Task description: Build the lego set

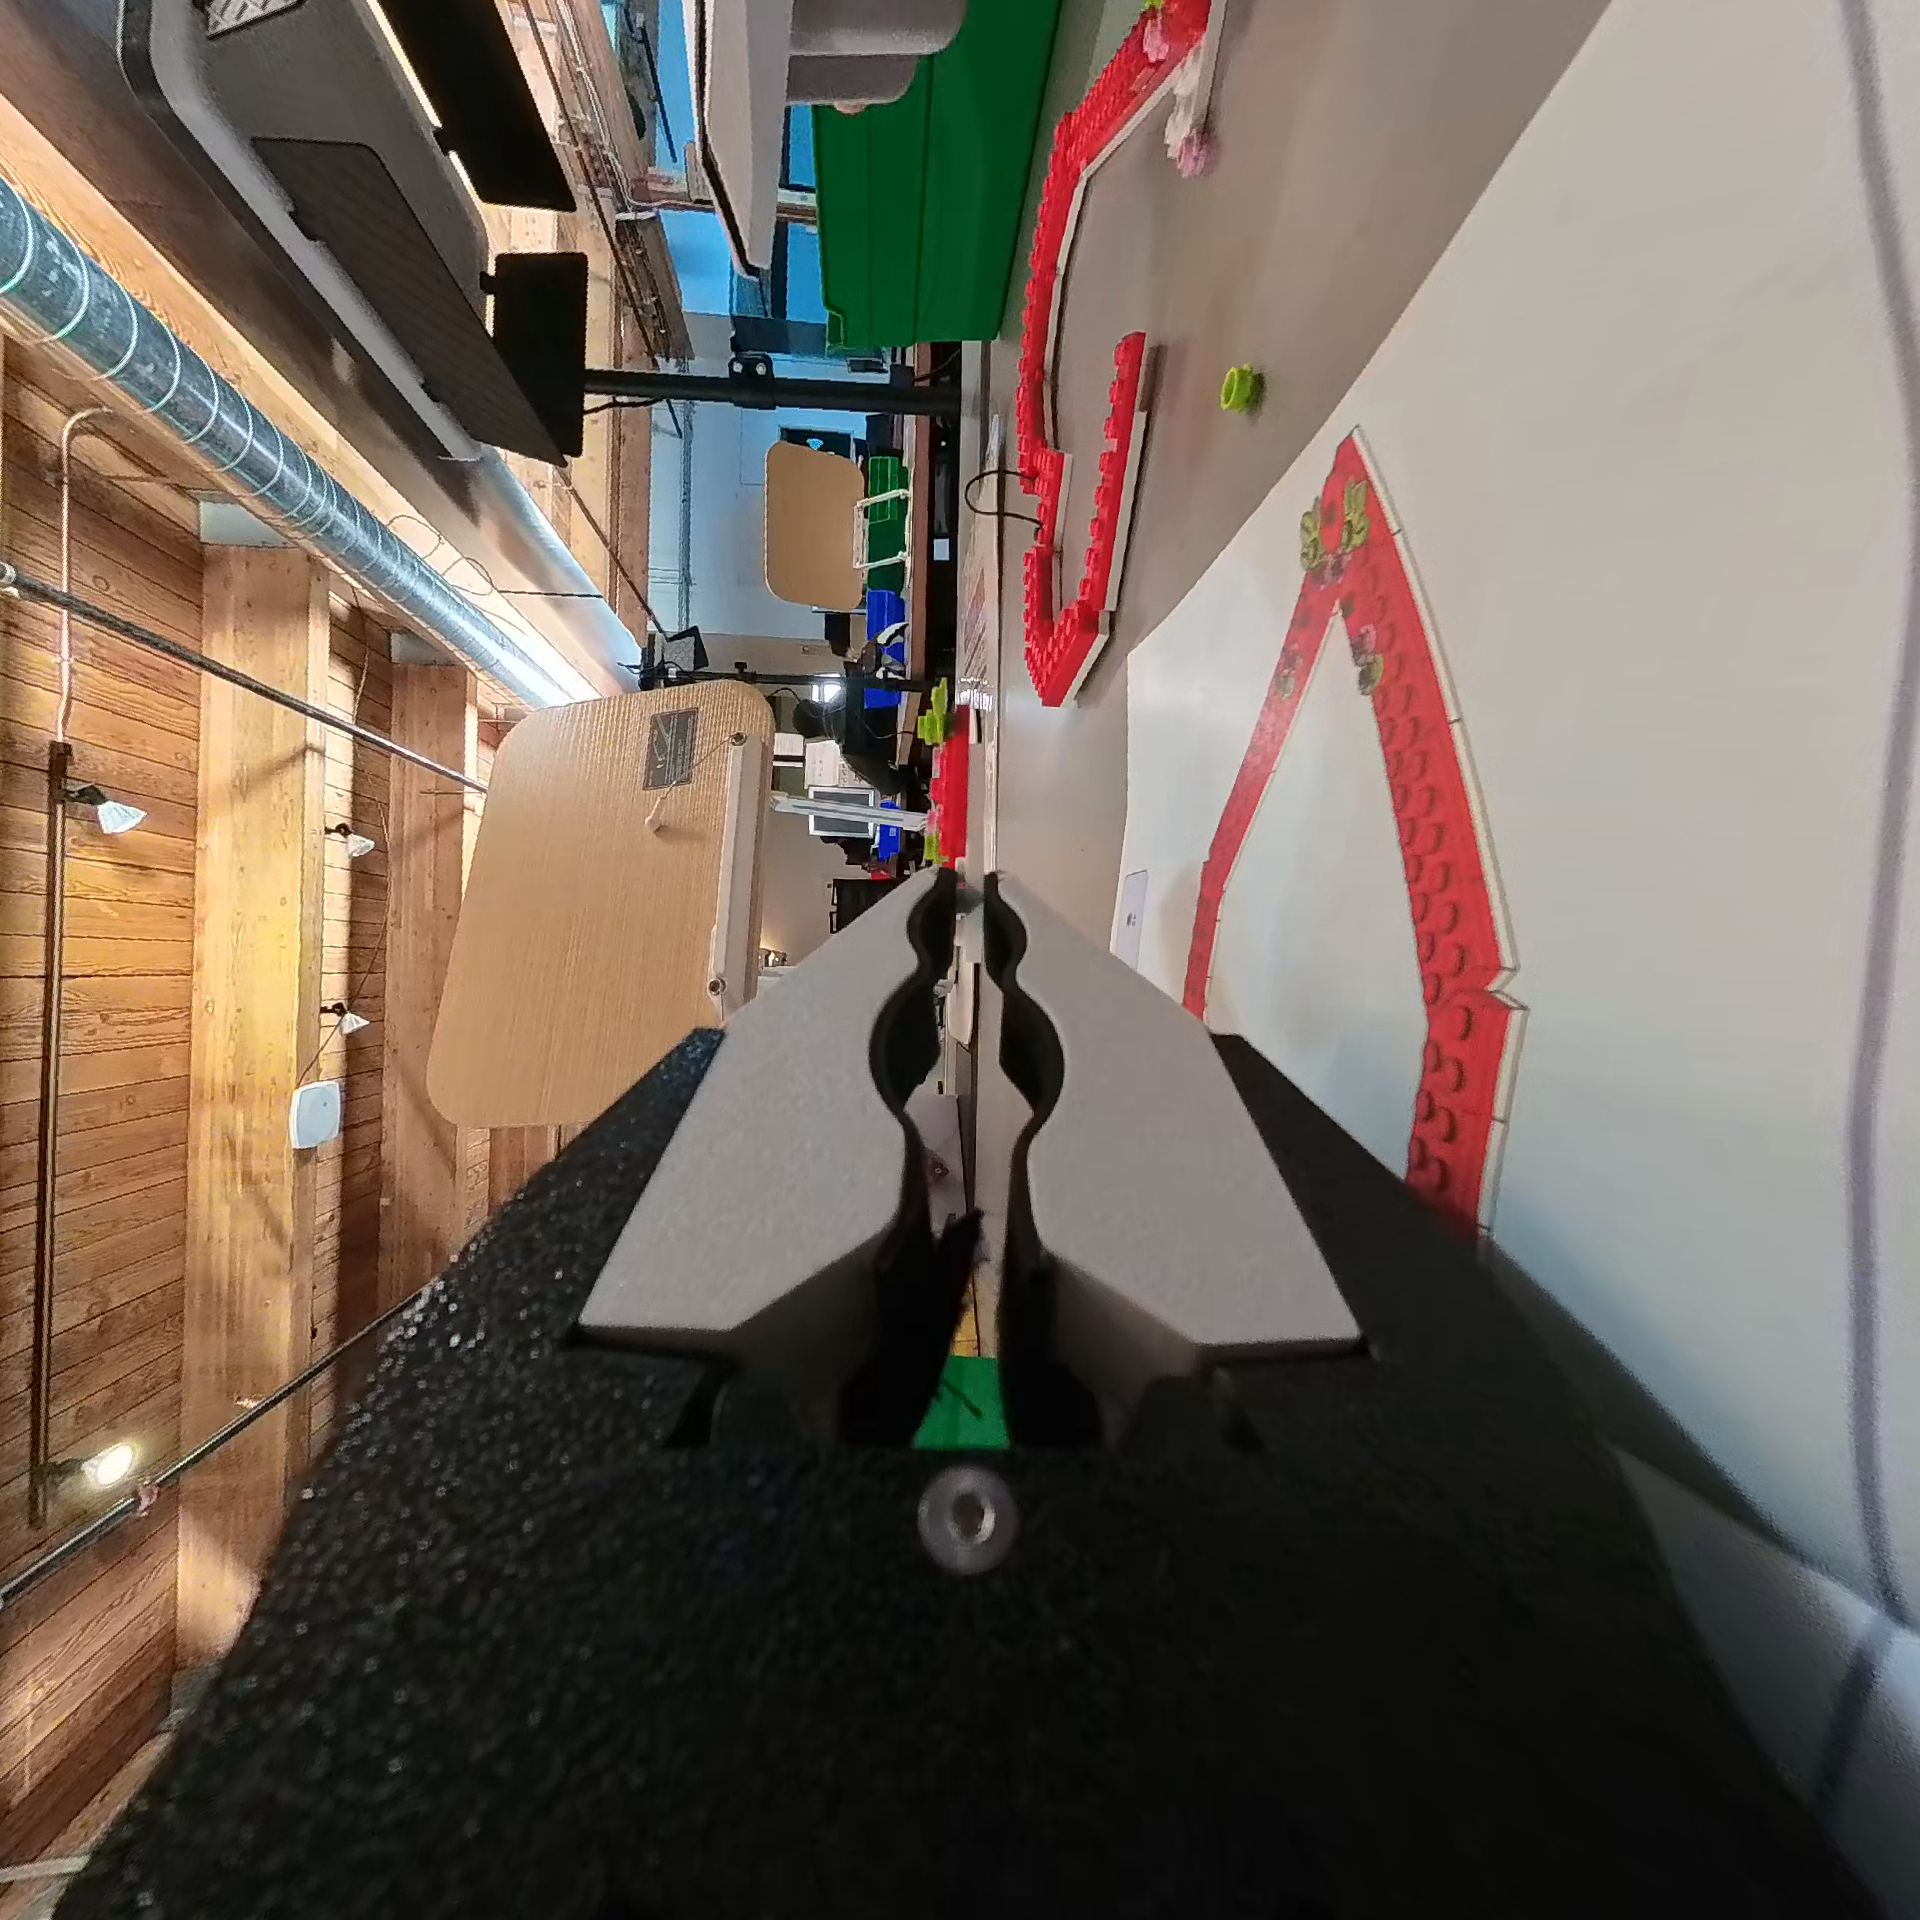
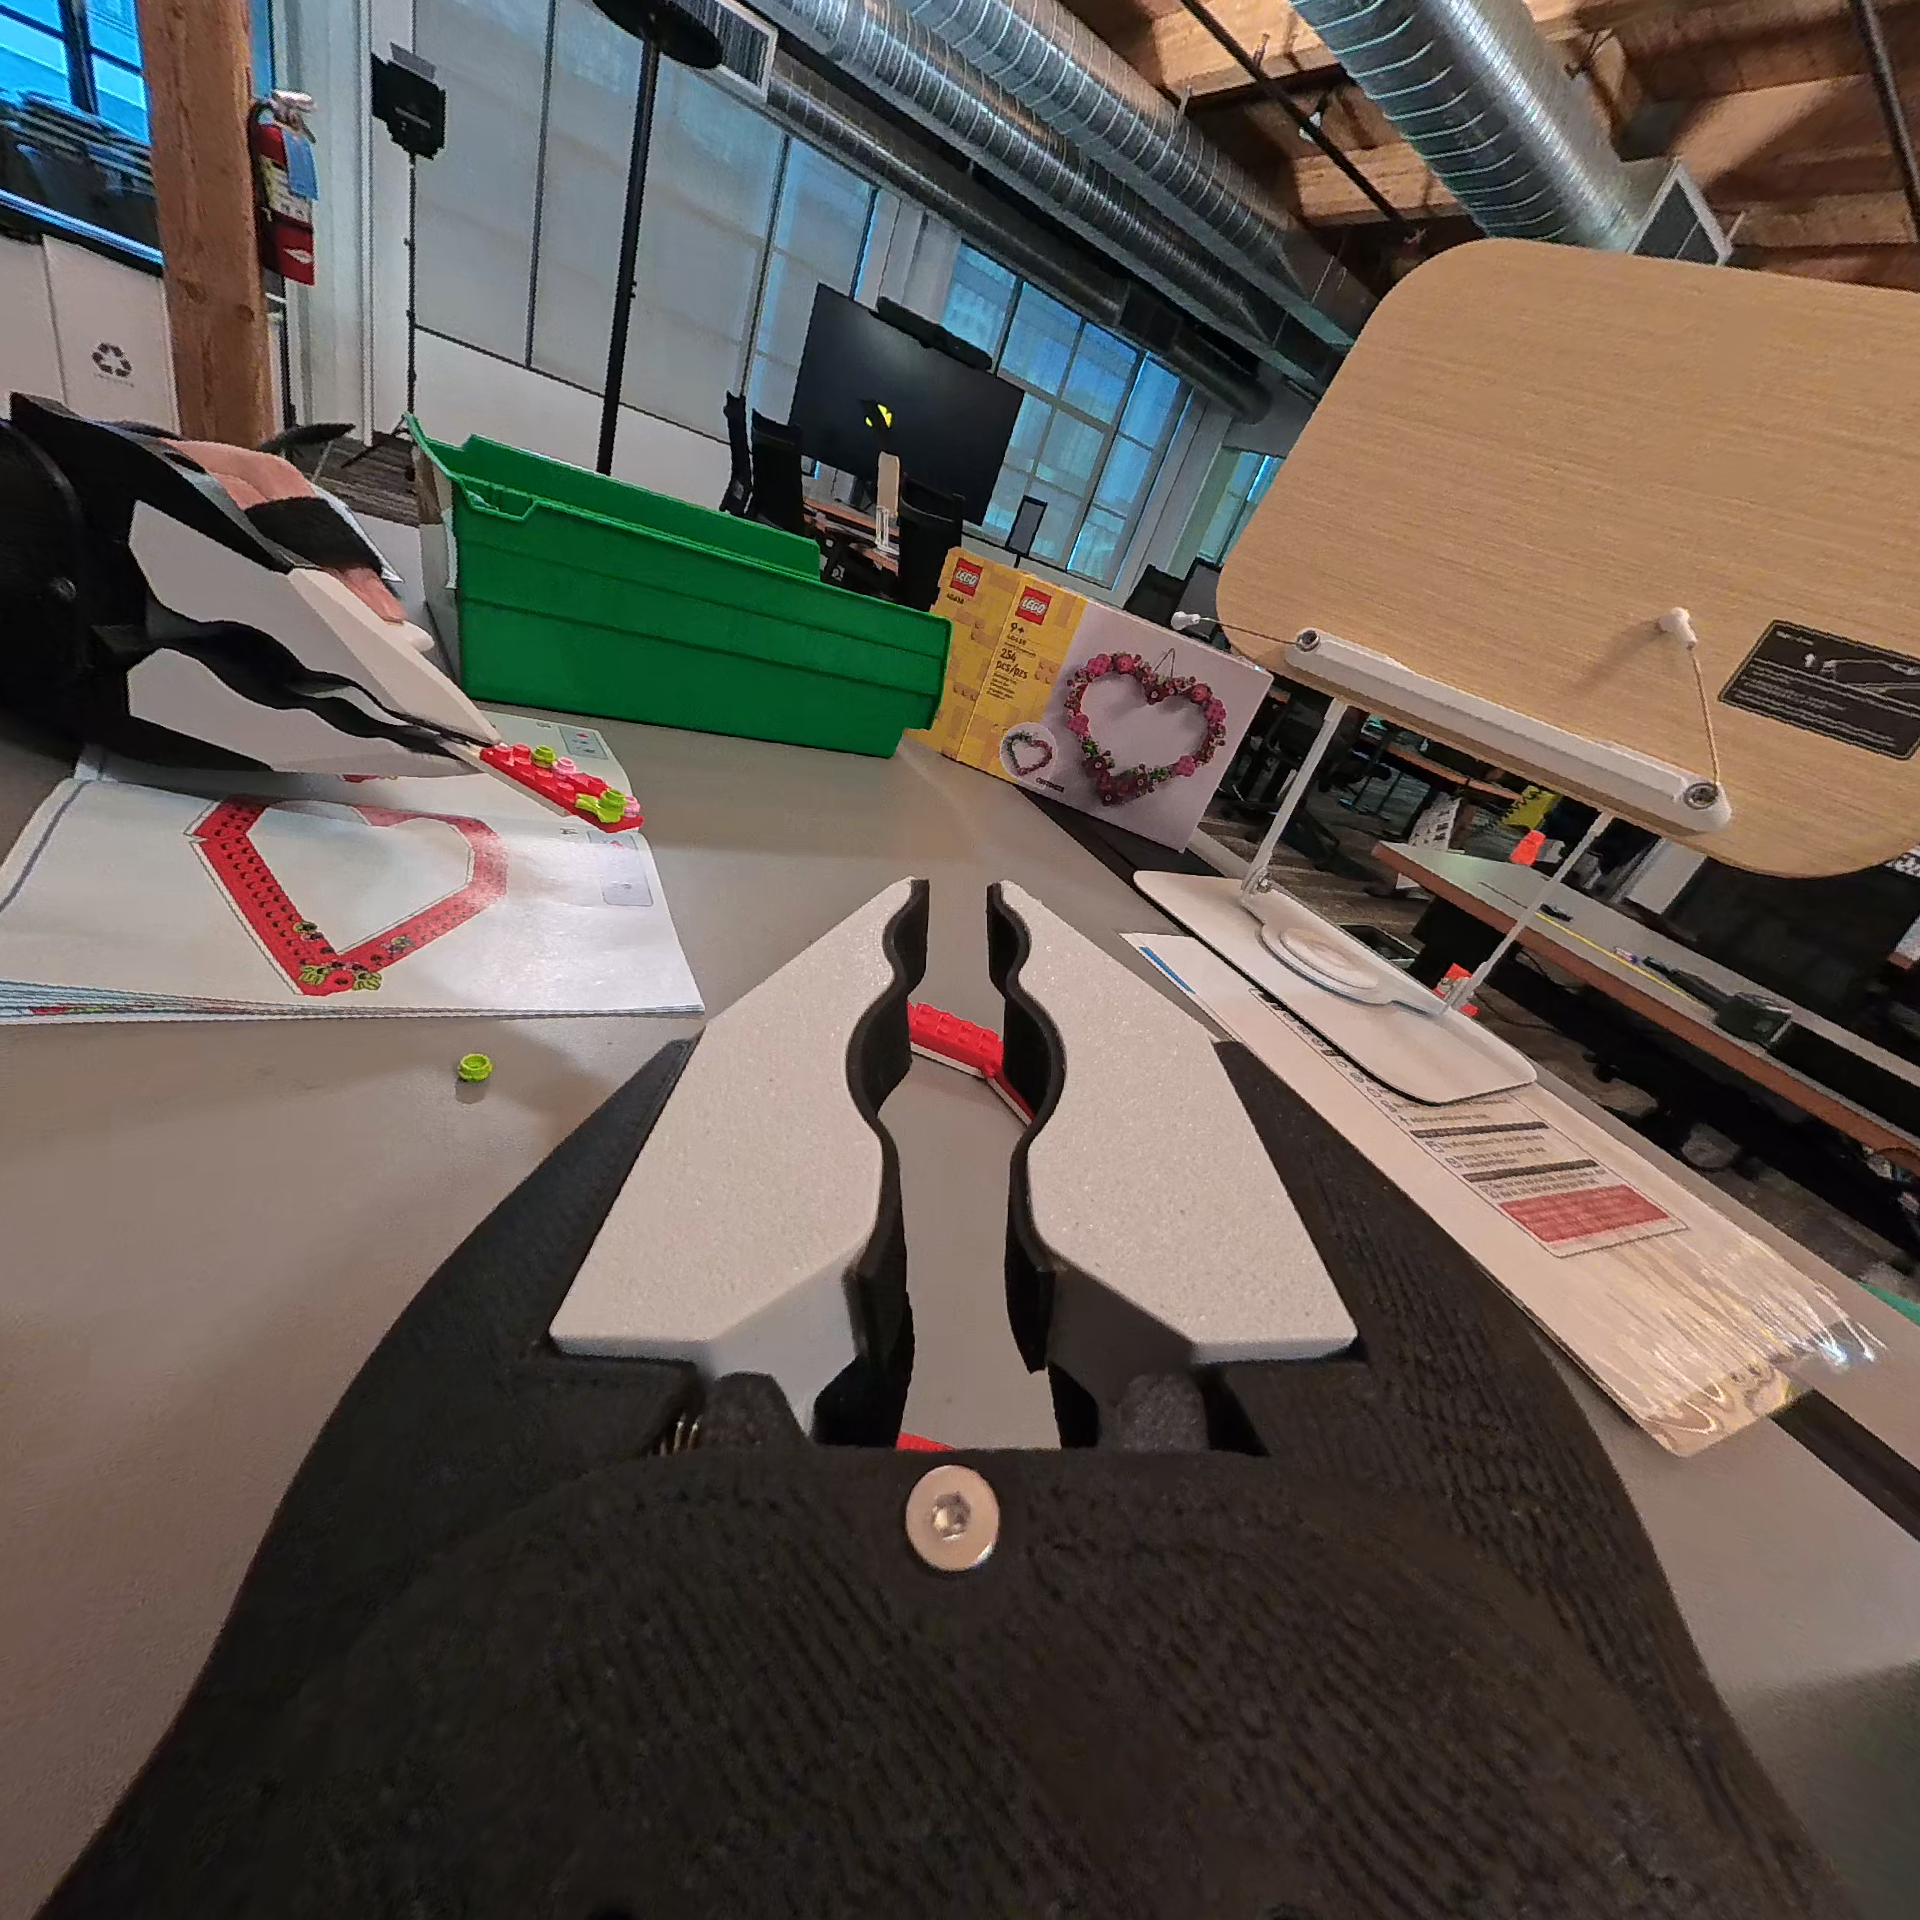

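Note:
My left gripper [image 1: 966, 883] is shut on the end of a red plate piece [image 1: 951, 790] that carries lime and pink flower studs. The right wrist view shows it held just above the instruction booklet [image 2: 312, 914], the red plate [image 2: 561, 784] sticking out past the fingertips. The red heart frame [image 1: 1039, 436] lies on the grey table, with pink flowers at its far end. My right gripper [image 2: 951, 888] hovers low over that frame [image 2: 961, 1044]. Its jaws stand a little apart, with nothing between the tips. A loose lime round stud [image 2: 474, 1066] lies on the table near the booklet.
A green bin [image 2: 675, 623] stands at the back, with the yellow set box [image 2: 1091, 707] to its right. A wooden book stand [image 2: 1558, 520] on a white base is at the right, with a clear plastic bag [image 2: 1507, 1174] in front of it. The table drops off at the right edge. One gripper's finger ends stand about 20 cm off the other's.

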The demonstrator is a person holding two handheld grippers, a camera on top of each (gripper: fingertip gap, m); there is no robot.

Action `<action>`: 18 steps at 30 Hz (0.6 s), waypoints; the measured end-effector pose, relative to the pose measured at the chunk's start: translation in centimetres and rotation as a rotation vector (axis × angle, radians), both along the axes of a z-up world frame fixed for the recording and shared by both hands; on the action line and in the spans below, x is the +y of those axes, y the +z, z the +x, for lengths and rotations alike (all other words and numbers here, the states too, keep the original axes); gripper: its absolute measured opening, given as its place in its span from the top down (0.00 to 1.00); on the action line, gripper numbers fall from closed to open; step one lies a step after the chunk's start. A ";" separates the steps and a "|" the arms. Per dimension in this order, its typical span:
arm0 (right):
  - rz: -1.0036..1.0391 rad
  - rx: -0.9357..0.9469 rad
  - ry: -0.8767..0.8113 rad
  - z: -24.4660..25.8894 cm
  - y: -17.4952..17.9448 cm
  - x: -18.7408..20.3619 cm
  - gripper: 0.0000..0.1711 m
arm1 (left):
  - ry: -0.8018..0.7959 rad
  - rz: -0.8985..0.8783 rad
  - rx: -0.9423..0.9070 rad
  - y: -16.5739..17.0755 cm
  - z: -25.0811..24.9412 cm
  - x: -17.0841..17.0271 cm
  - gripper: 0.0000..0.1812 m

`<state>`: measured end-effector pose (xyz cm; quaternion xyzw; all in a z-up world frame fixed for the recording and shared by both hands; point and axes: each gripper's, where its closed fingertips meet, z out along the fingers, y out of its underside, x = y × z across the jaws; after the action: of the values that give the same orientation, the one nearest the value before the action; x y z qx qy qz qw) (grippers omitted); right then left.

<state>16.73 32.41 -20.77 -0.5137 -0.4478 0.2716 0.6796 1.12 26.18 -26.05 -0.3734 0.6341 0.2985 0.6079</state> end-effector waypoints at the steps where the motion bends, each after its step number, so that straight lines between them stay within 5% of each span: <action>1: 0.001 0.000 0.000 0.0 0.0 0.0 0.95 | 0.000 -0.001 0.000 0.0 0.0 0.0 0.99; 6: -0.001 0.013 -0.002 0.2 0.2 0.0 0.93 | 0.001 -0.007 0.003 -0.1 0.0 0.0 0.99; 10: 0.026 0.049 -0.201 2.6 1.0 2.6 0.86 | -0.025 -0.035 -0.023 0.0 0.5 -0.4 0.99; 18: -0.011 0.100 -0.390 6.5 1.3 5.7 0.88 | -0.259 -0.253 0.024 -1.4 8.3 -4.8 0.99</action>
<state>23.25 38.14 -19.52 -0.5803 -0.3038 0.1623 0.7380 9.45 21.43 -27.42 -0.3584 0.7164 0.1400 0.5820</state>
